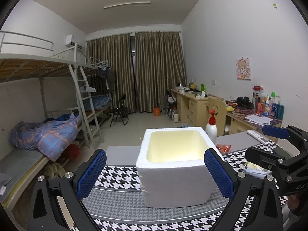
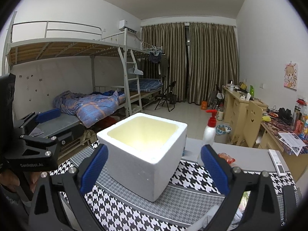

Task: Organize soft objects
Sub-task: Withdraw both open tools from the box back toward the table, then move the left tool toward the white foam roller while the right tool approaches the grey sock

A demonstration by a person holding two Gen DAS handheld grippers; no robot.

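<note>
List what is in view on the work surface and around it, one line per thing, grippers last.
foam box: 1, white with pale yellow inside, centre of the cloth, nothing visible inside
houndstooth cloth: 1, black, white and grey, covers the table
pump bottle: 1, white with red pump, behind the box to its right
red packet: 1, red-orange, right of the box
remote control: 1, white, far right on the table
bunk beds: white frames, blue bedding, left wall
curtains: brown, drawn, back wall
left gripper: blue pads, jaws open, nothing held
right gripper: blue pads, jaws open, nothing held
</note>
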